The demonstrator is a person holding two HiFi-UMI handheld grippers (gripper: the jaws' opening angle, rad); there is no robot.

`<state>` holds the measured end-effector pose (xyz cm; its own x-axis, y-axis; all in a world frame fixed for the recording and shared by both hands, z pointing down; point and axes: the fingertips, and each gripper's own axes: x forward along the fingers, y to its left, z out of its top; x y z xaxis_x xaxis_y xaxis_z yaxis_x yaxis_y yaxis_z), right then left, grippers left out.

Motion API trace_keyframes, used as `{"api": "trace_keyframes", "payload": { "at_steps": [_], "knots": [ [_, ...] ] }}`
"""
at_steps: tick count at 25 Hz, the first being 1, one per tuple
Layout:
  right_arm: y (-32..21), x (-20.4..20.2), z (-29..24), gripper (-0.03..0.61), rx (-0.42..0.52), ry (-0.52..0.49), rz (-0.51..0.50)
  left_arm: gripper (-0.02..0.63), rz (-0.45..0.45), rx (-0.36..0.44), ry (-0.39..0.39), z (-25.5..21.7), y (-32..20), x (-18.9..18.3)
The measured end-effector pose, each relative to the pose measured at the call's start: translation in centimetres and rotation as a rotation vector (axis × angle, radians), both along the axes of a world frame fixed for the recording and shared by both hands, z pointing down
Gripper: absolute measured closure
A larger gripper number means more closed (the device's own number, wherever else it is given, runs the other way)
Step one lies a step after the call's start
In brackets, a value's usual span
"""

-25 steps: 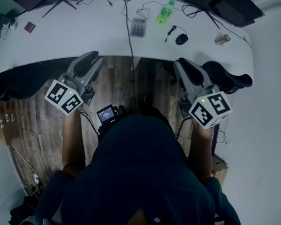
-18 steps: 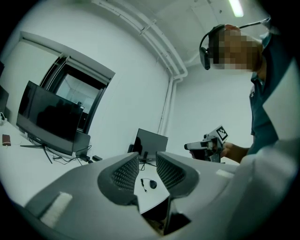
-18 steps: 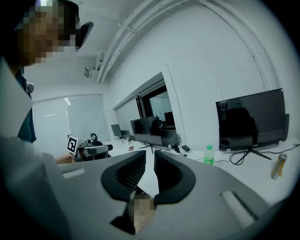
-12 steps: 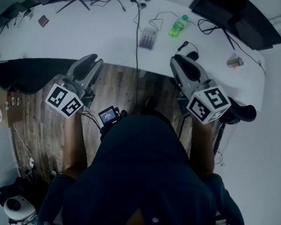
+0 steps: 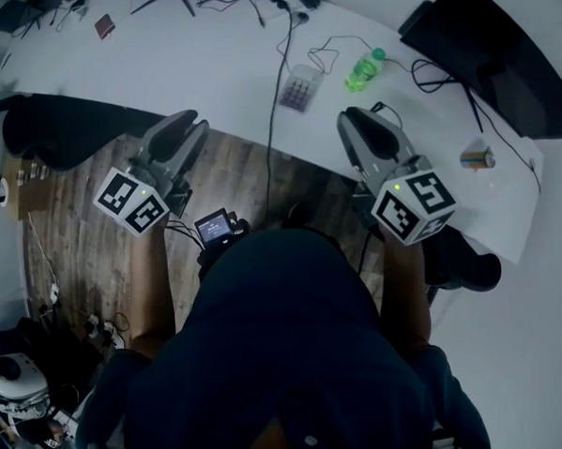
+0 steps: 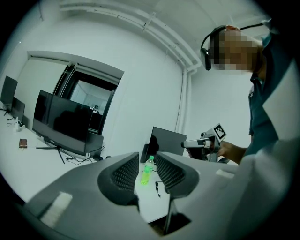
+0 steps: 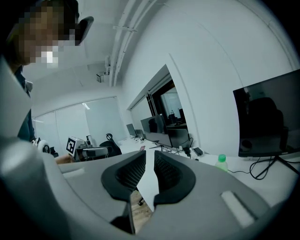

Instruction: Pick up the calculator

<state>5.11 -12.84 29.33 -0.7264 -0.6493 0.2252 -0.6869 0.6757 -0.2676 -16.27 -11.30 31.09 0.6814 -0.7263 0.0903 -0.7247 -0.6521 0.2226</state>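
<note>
The calculator (image 5: 299, 86), grey with rows of keys, lies on the white desk (image 5: 188, 64) beside a green bottle (image 5: 365, 70). In the head view my left gripper (image 5: 187, 126) hangs over the wooden floor just short of the desk's edge, left of the calculator. My right gripper (image 5: 364, 121) reaches over the desk's edge, just below the bottle and to the calculator's right. The left gripper view shows my left gripper (image 6: 146, 162) open, the bottle (image 6: 146, 169) far off in the gap. My right gripper (image 7: 150, 158) stands narrowly open and holds nothing. Neither gripper view shows the calculator.
A black cable (image 5: 277, 106) runs down the desk past the calculator. A dark monitor (image 5: 483, 53) stands at the right, a small coloured object (image 5: 477, 155) near the desk's right end. Black chairs (image 5: 65, 132) sit under the desk at left and at right (image 5: 463, 261).
The desk has swung in the head view and the calculator now lies nearer to both grippers. My right gripper's tips have come over the desk's edge. Both jaw gaps look unchanged.
</note>
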Motion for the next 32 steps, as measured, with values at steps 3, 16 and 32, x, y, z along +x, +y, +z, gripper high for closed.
{"api": "trace_keyframes", "payload": {
  "at_steps": [3, 16, 32],
  "knots": [
    [-0.8, 1.2, 0.2, 0.54, -0.002, -0.014, -0.017, 0.502, -0.013, -0.006, -0.011, 0.0, -0.6, 1.4],
    [-2.0, 5.5, 2.4, 0.54, -0.033, -0.076, 0.0, 0.502, 0.033, -0.021, -0.049, 0.2, -3.0, 7.1],
    [-4.6, 6.8, 2.0, 0.54, -0.062, -0.028, 0.213, 0.502, 0.228, -0.059, -0.004, 2.1, -10.5, 8.6]
  ]
}}
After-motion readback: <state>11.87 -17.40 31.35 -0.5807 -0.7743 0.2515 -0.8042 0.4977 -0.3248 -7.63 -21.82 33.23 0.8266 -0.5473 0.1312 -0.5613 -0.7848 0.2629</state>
